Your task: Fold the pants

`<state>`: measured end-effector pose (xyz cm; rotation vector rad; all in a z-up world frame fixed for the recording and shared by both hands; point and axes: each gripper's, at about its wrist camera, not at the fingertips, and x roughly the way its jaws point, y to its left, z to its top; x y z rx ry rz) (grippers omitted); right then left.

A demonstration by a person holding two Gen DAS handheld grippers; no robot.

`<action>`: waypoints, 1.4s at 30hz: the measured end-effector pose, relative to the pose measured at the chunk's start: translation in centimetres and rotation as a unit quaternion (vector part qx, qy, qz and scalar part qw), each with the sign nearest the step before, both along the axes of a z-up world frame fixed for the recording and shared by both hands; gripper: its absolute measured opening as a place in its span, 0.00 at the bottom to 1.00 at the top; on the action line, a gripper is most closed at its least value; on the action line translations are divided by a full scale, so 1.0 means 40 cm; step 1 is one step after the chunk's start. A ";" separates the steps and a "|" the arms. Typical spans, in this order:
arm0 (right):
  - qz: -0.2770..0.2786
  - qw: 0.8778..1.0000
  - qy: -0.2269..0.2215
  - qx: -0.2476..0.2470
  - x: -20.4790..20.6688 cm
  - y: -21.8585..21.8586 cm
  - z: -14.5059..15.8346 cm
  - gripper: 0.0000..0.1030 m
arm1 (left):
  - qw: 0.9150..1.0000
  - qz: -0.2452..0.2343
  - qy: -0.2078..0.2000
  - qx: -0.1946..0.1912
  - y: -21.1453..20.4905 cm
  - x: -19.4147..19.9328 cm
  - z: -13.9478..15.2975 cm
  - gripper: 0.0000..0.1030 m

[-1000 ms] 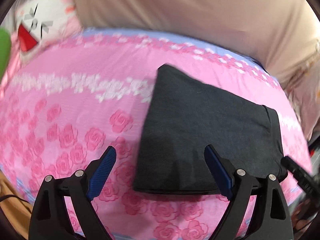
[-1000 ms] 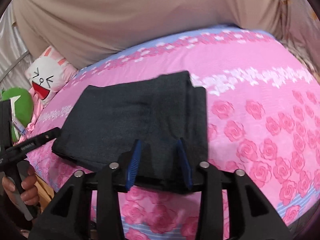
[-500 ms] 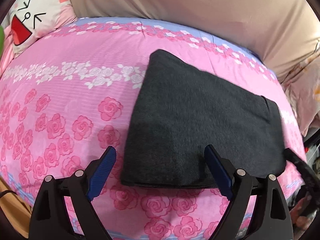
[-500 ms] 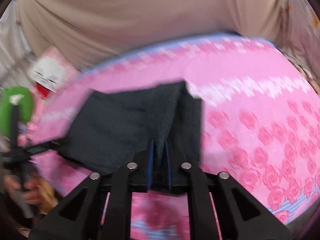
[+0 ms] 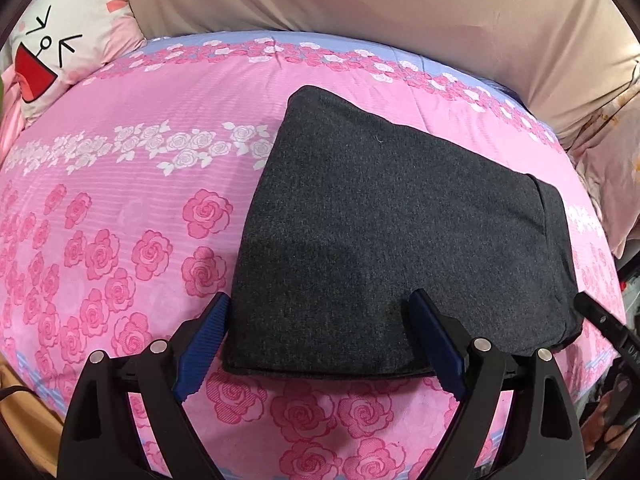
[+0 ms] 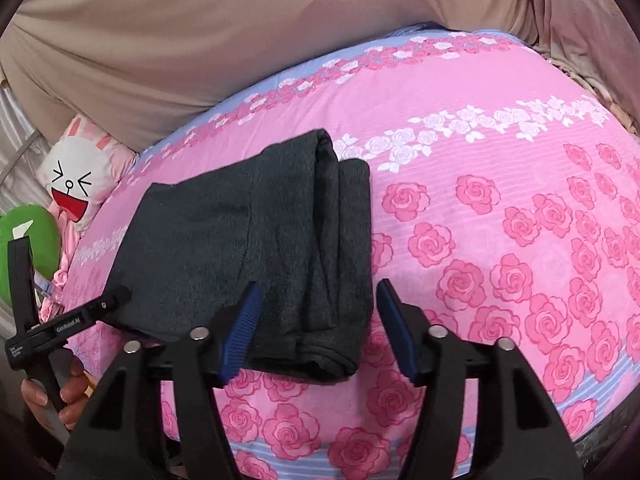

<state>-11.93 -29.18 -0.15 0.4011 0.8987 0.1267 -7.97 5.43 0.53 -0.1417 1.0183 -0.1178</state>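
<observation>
On the far left a cartoon-face pillow [image 5: 60, 36] lies at the edge of the pink rose-print bedspread [image 5: 120, 200]. The left gripper [image 5: 320, 332] hangs with its jaws spread, nothing pinched. The dark grey pants [image 5: 380, 240] lie folded into a compact stack on the bedspread. The right gripper [image 6: 320, 320] has just opened its jaws; the stack's near end lies between them, unpinched.

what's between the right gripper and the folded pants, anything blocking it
Nothing visible. The right gripper stands open right at the near edge of the dark pants, which lie folded on the pink bedspread; its jaws have just been opening, pads off the cloth.
</observation>
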 end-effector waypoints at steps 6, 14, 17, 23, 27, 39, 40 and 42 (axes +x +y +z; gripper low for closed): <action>0.001 0.998 0.014 0.056 0.019 0.002 -0.040 0.86 | 0.996 -0.010 0.022 -0.089 0.038 0.031 -0.022 0.89; 0.002 0.997 0.002 0.079 0.056 0.015 -0.028 0.31 | 0.990 -0.014 0.024 -0.140 0.072 0.086 -0.038 0.27; 0.026 0.996 -0.027 0.087 0.020 0.025 0.047 0.28 | 0.987 -0.025 0.013 -0.161 0.086 0.057 0.014 0.17; 0.038 0.999 0.002 -0.014 -0.052 0.052 0.039 0.47 | 0.991 -0.037 0.051 -0.121 0.111 -0.030 0.027 0.27; -0.013 1.000 0.002 0.026 -0.049 0.001 0.022 0.58 | 0.993 0.008 0.050 -0.103 0.128 -0.046 -0.013 0.46; 0.051 0.998 -0.019 0.019 0.146 0.094 0.020 0.23 | 0.999 0.009 0.027 -0.032 0.066 -0.036 -0.004 0.63; 0.055 0.998 -0.038 0.005 0.129 0.102 0.059 0.14 | 0.999 0.009 0.029 -0.033 0.065 -0.034 -0.006 0.63; 0.054 0.996 -0.071 0.018 0.092 0.093 0.117 0.12 | 0.999 0.009 0.027 -0.034 0.066 -0.037 -0.007 0.65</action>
